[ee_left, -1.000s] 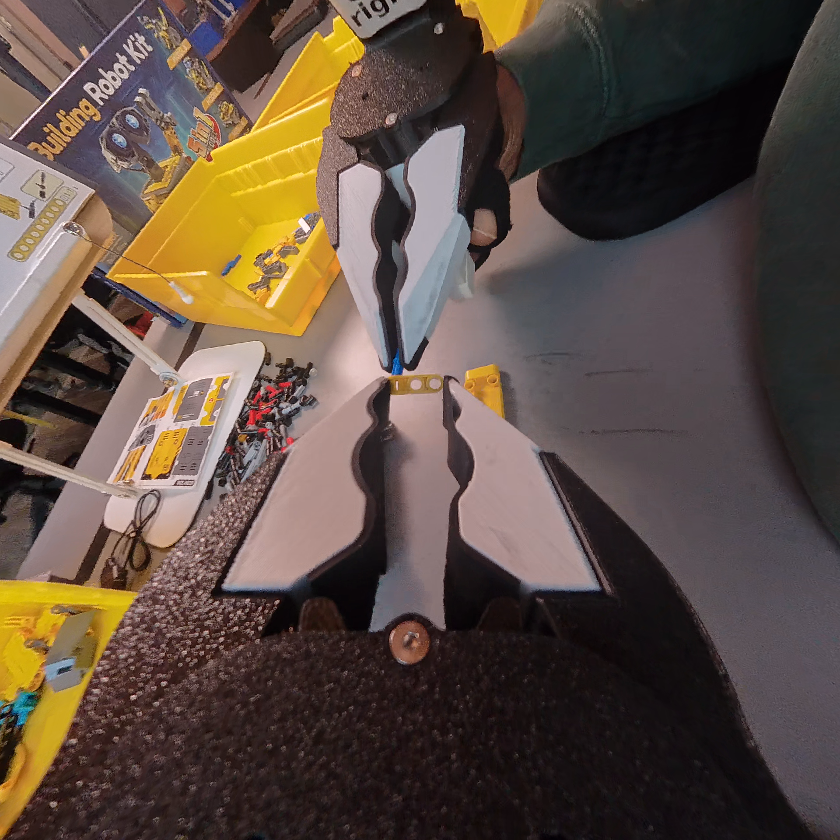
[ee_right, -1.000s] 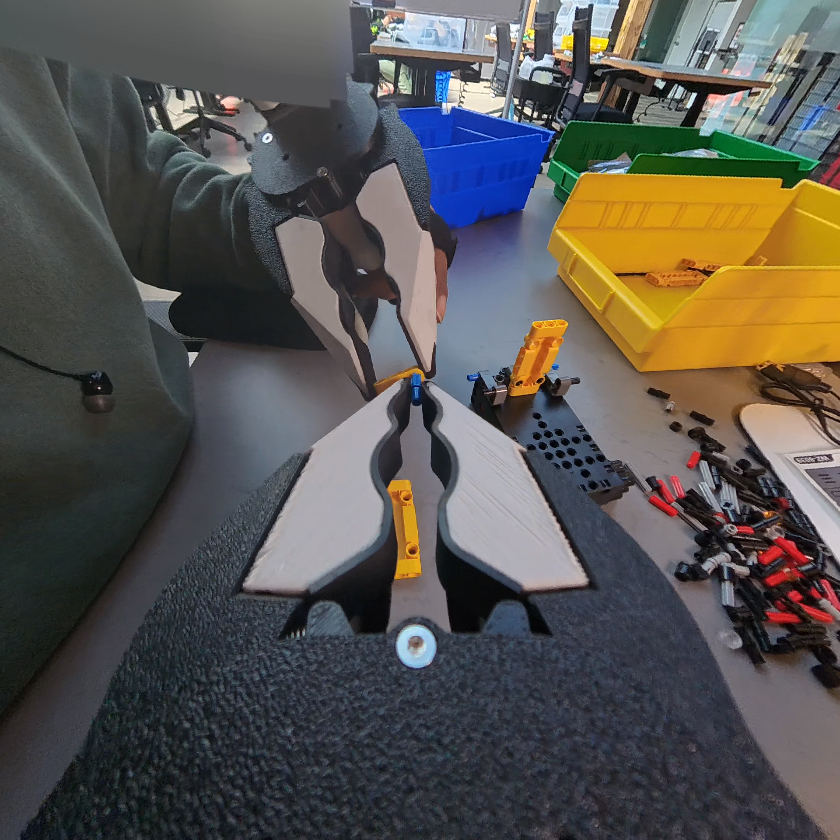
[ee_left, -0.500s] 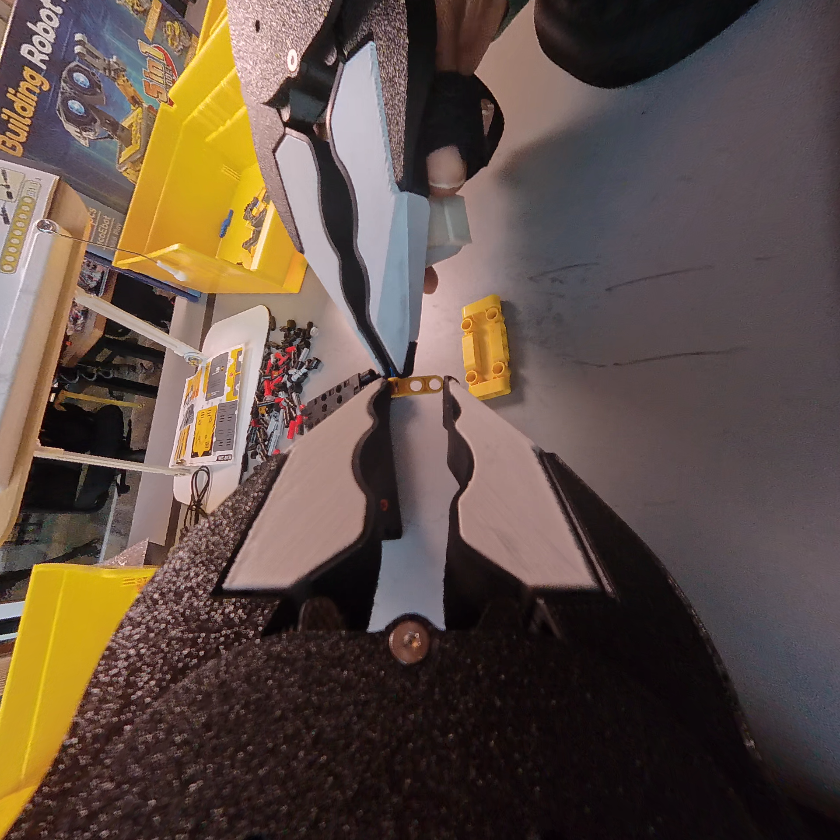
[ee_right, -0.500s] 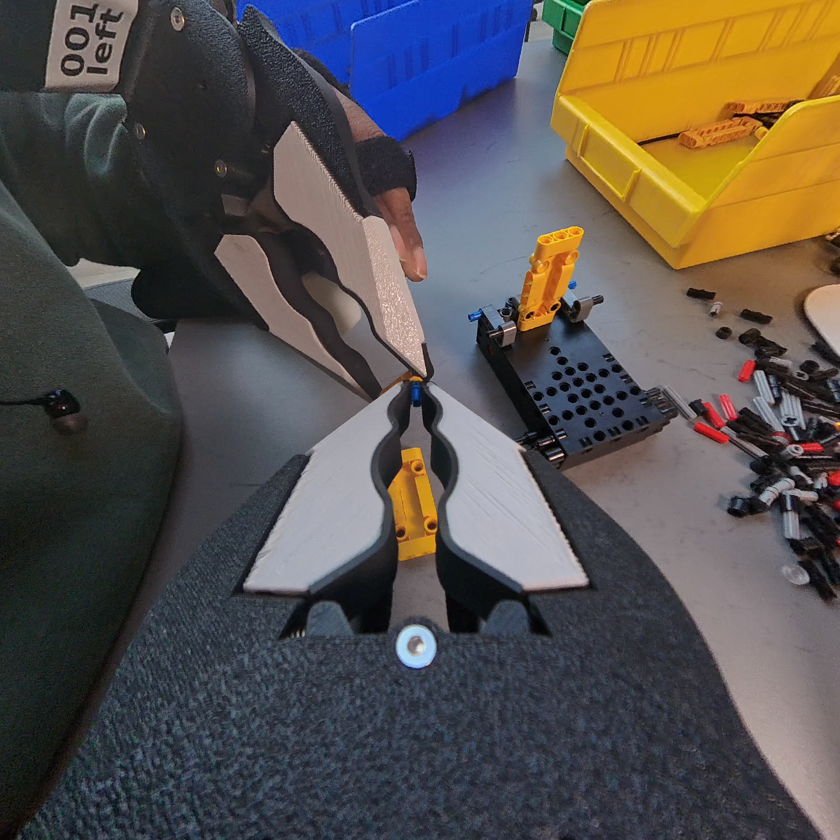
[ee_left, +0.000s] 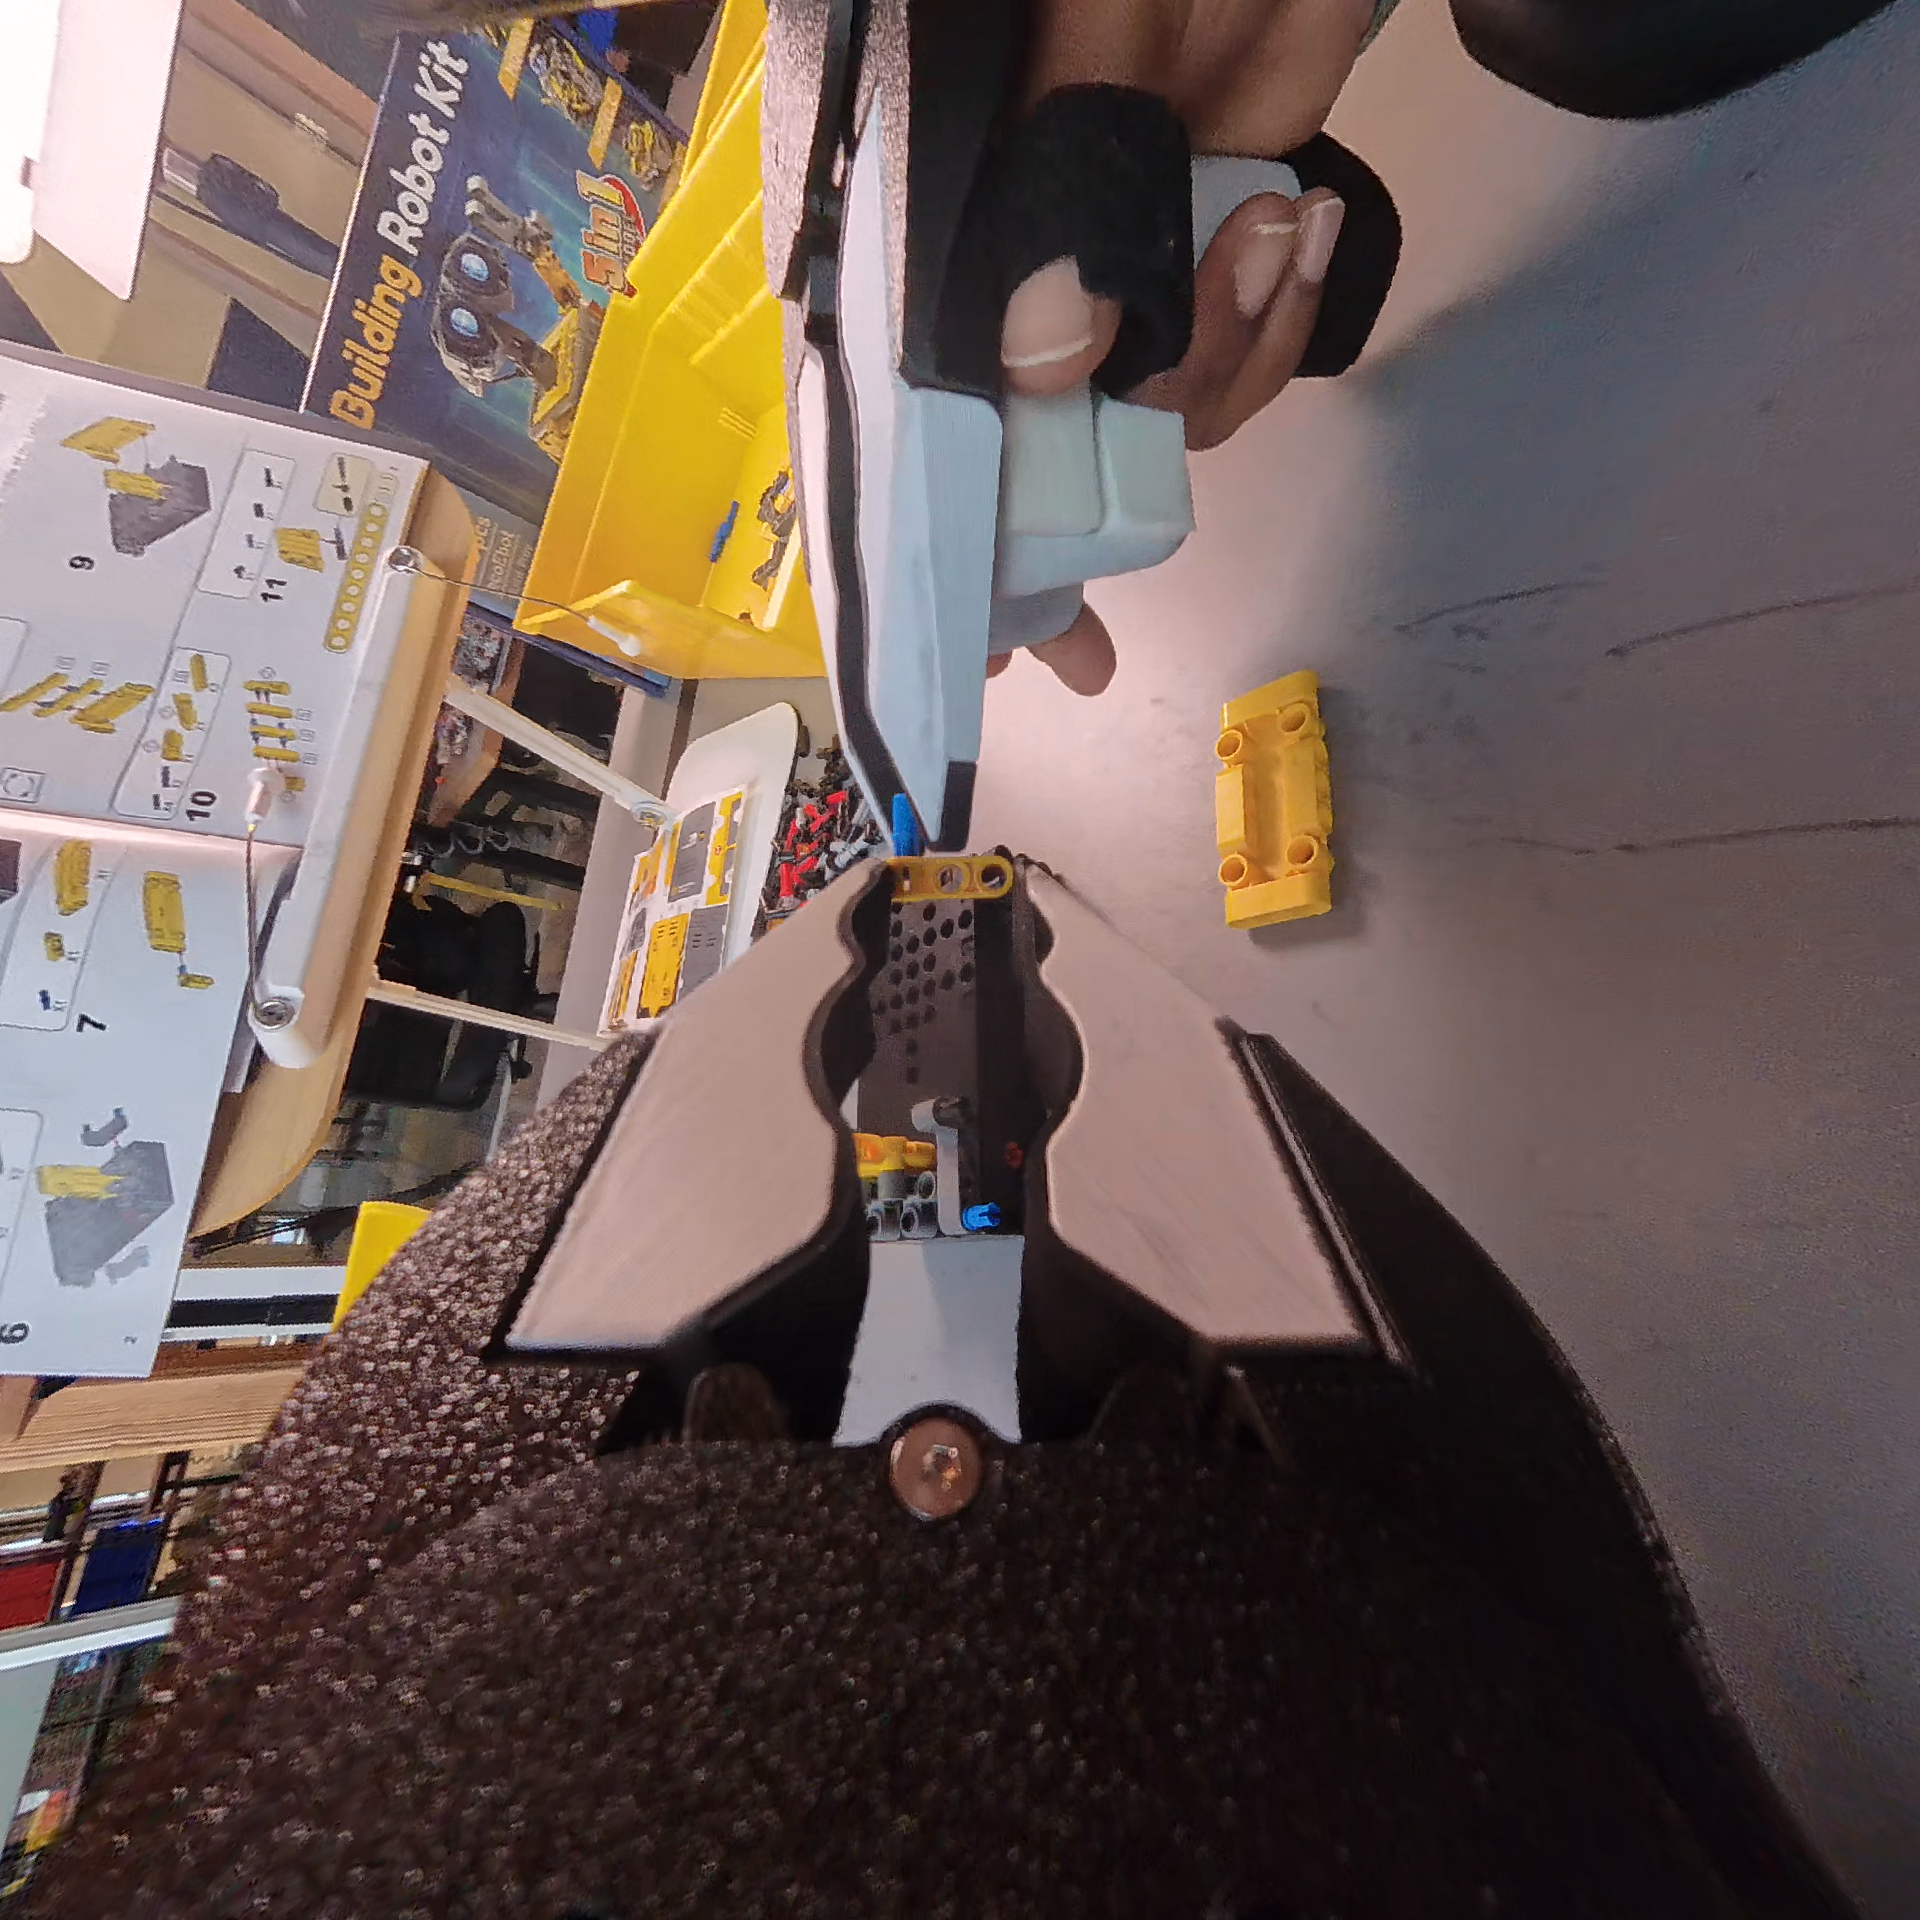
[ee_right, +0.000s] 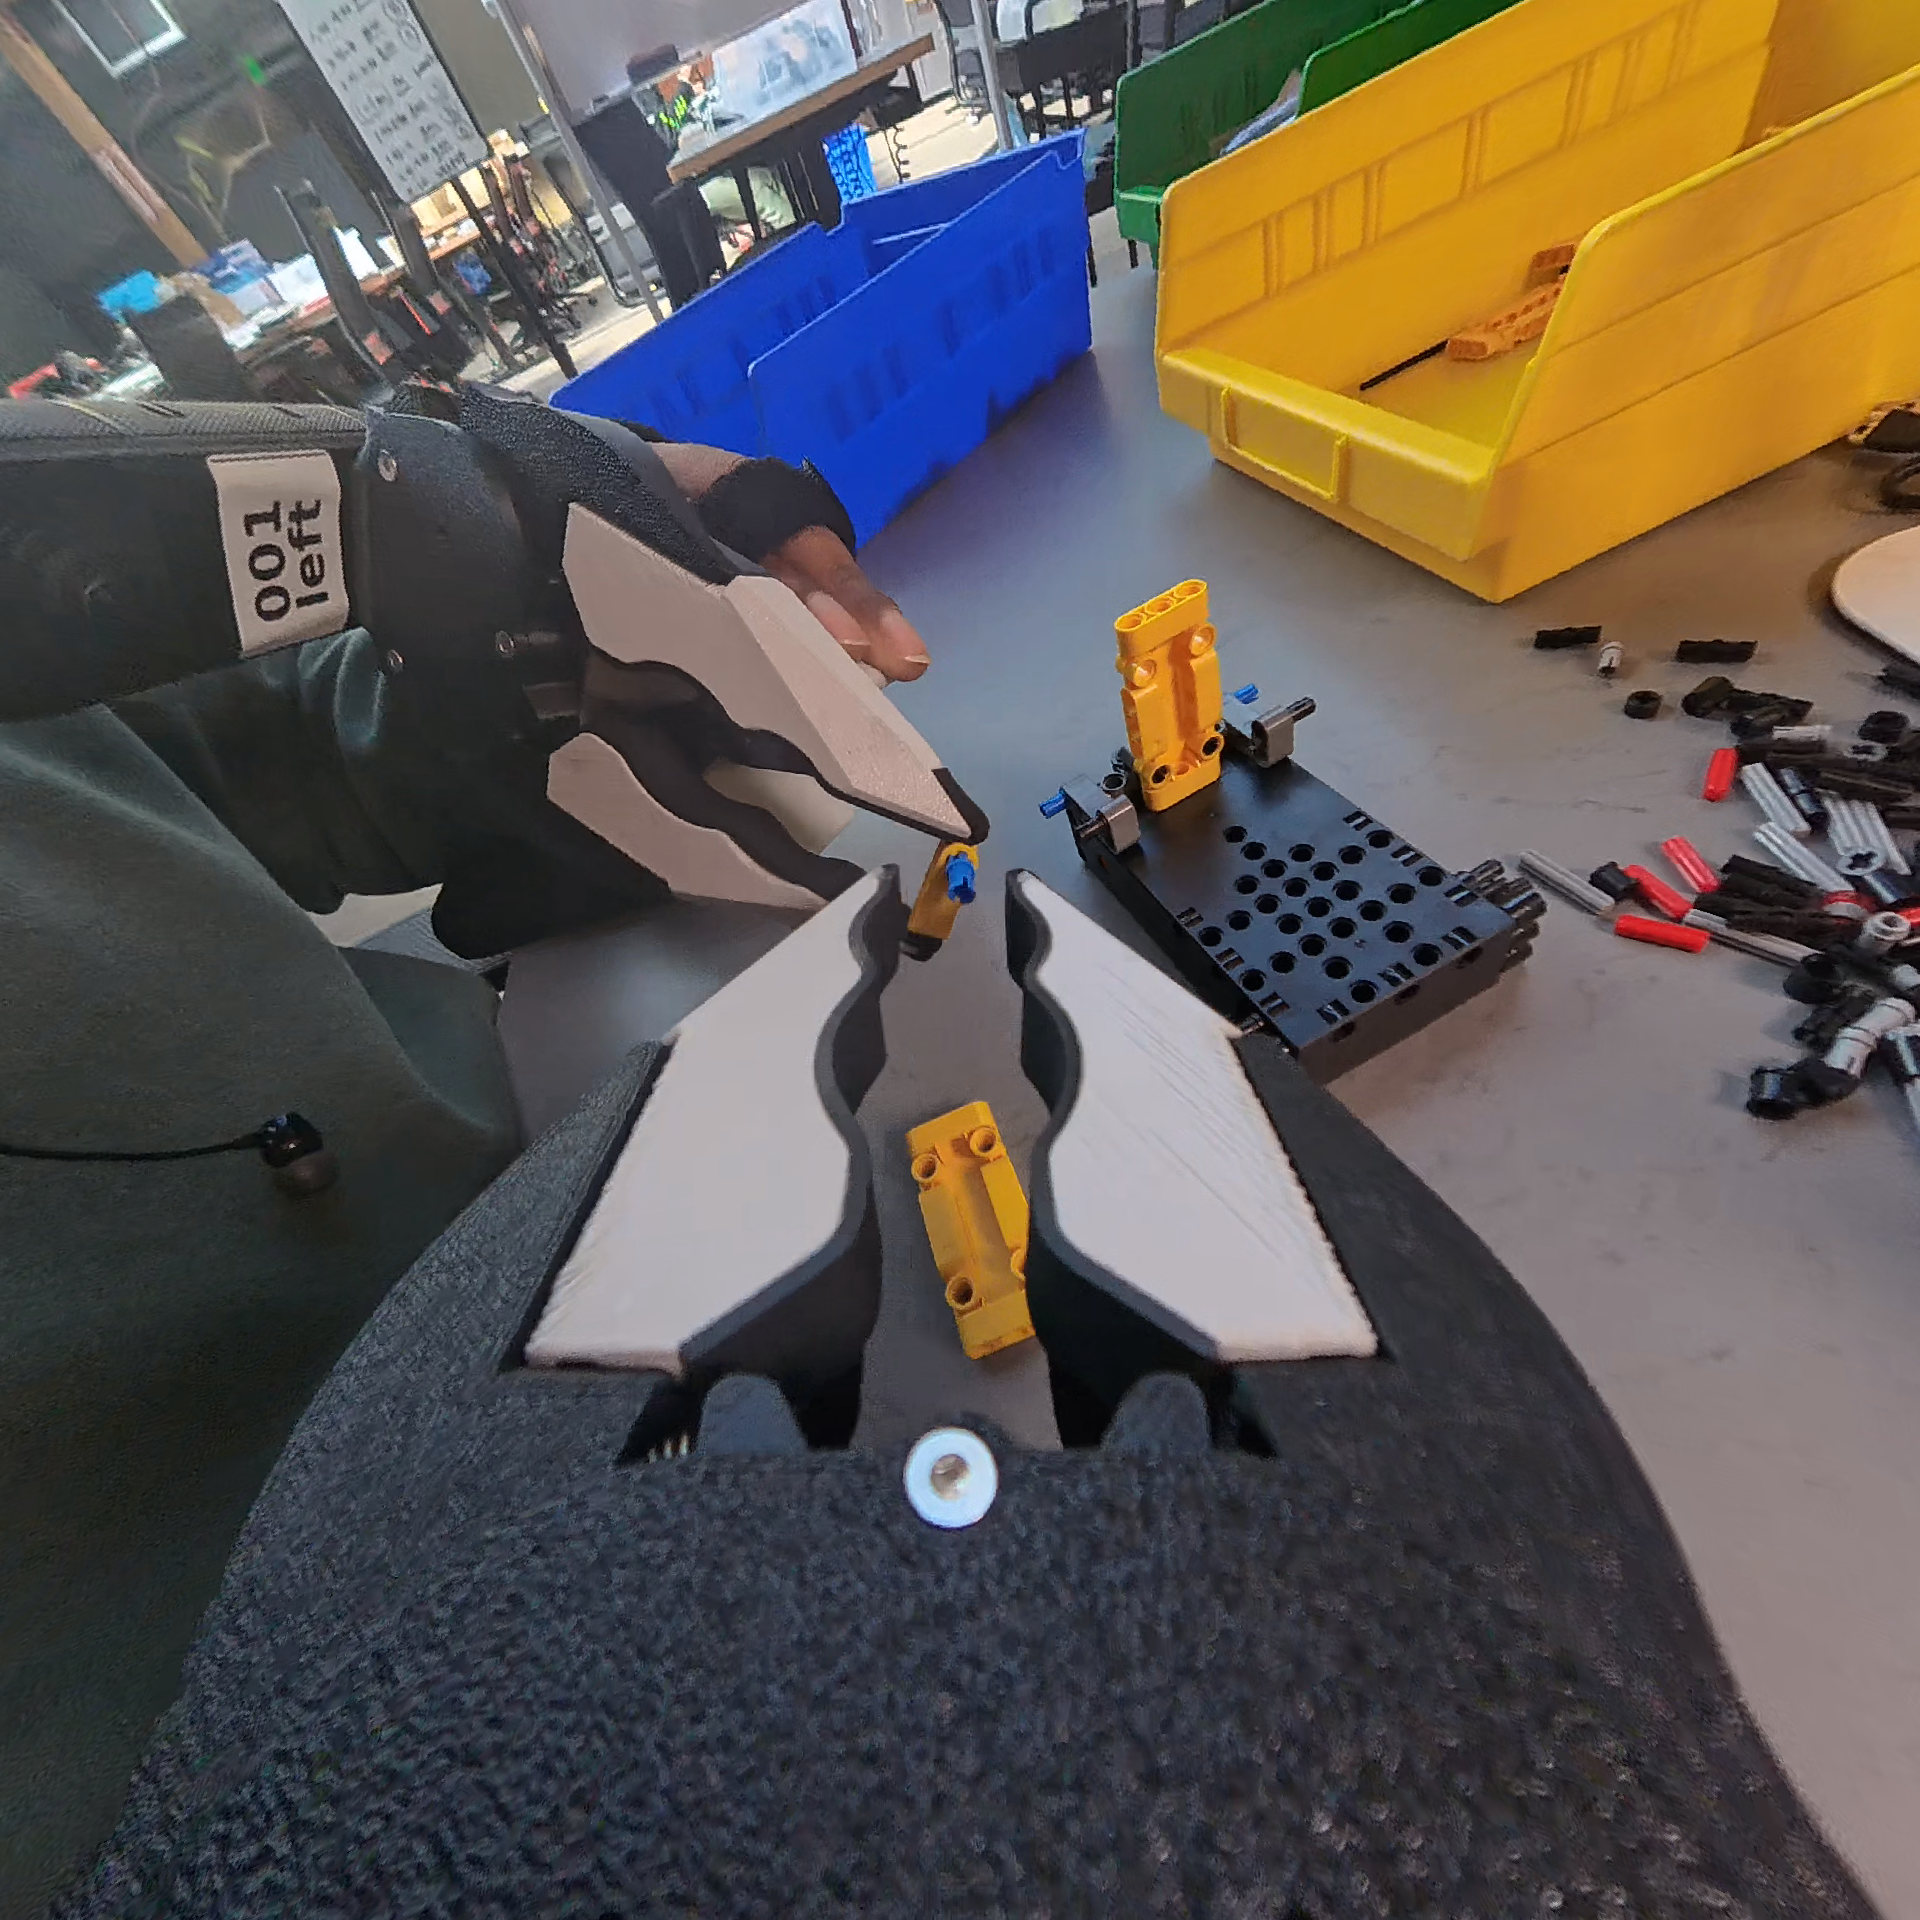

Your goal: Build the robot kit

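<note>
Between left gripper (ee_left: 951,878) tips: yellow beam (ee_left: 951,878); right gripper (ee_right: 943,883) parted alongside.

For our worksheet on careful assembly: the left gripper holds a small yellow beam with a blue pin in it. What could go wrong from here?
The left gripper pinches the yellow beam only at its fingertips, so it may twist or slip.
The blue pin sticks out of the beam and the open right gripper is not gripping it; it might fall out.
The loose yellow panel lying beneath could get knocked.
</note>
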A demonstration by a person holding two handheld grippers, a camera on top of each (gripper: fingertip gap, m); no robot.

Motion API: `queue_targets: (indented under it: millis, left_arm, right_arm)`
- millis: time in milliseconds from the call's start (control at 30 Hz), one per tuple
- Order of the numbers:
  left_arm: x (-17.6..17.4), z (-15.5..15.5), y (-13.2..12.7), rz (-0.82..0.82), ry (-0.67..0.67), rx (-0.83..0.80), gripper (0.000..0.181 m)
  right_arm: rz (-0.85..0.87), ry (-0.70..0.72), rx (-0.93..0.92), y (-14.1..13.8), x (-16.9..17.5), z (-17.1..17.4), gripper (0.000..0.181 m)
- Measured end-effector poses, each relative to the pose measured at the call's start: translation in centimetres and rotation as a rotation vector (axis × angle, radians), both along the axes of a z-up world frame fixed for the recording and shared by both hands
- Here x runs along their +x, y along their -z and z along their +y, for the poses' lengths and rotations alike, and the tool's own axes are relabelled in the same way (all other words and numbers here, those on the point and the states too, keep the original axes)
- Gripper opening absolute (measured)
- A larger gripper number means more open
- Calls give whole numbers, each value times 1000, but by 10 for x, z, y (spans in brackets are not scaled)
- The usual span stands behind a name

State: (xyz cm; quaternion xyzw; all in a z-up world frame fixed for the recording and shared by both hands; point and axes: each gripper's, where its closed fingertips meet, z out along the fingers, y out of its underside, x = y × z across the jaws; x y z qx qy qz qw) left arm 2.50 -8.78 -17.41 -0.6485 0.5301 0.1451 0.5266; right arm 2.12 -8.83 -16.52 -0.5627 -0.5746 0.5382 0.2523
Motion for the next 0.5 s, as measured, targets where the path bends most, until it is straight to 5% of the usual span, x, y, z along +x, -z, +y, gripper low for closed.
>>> queue_targets:
  millis: [167, 267, 400, 500]
  left_arm:
    - [4, -1, -6, 6, 13, 68, 23]
    - [7, -8, -17, -325, 83, -86, 40]
    - [15, -29, -54, -853, 293, -342, 25]
    - [17, -34, -60, -884, 337, -365, 13]
  right_arm:
    - [-8, -7, 31, 5, -4, -8, 9]
    - [127, -88, 141, -15, 4, -13, 7]
    - [328, -177, 305, -41, 16, -30, 7]
    - [339, -180, 331, -39, 14, -34, 7]
